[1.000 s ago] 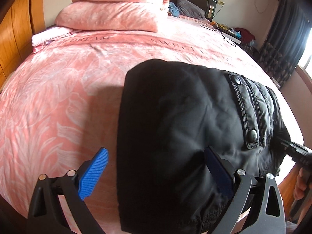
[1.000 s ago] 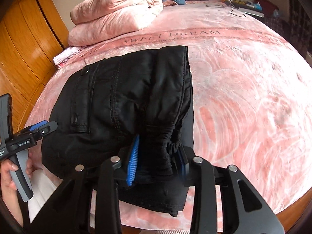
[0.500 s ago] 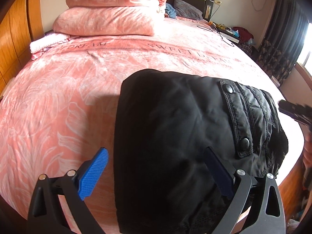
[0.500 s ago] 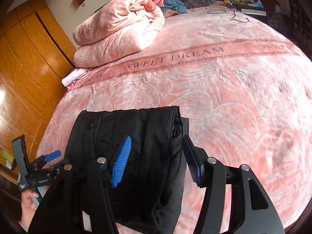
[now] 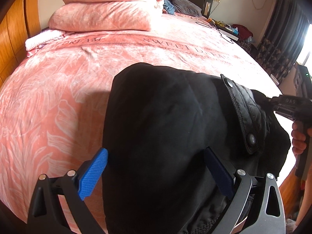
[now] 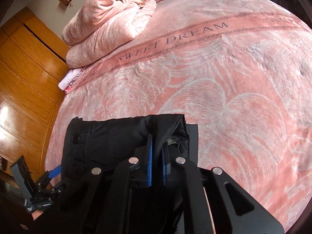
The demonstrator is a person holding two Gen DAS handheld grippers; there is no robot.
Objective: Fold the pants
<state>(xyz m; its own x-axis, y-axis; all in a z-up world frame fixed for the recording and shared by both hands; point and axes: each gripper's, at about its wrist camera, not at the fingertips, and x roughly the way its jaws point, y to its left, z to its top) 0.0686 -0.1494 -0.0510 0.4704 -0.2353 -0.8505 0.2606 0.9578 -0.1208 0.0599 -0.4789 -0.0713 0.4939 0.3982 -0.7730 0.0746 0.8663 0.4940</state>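
- While its blue pads stand nearly together, the right hand-held gripper [image 6: 157, 164] pinches a fold of the black pants [image 6: 124, 136] at their right-hand edge.
- With its pads spread wide, the left hand-held gripper [image 5: 156, 170] straddles the pants' [image 5: 165, 126] near end and grips nothing; whether the pads touch the cloth cannot be told.
- The pants lie folded in a thick bundle on the pink bed [image 5: 54, 89], close to its near edge, with a snap-buttoned flap [image 5: 242, 113] on top.
- Wide bare blanket stretches beyond and to both sides of the bundle.
- A folded pink quilt [image 6: 109, 23] sits well apart at the far left, beside the wooden wardrobe [image 6: 21, 78].
- The bundle's near edge is cut off behind both gripper frames, and its lower layers are too dark to make out.
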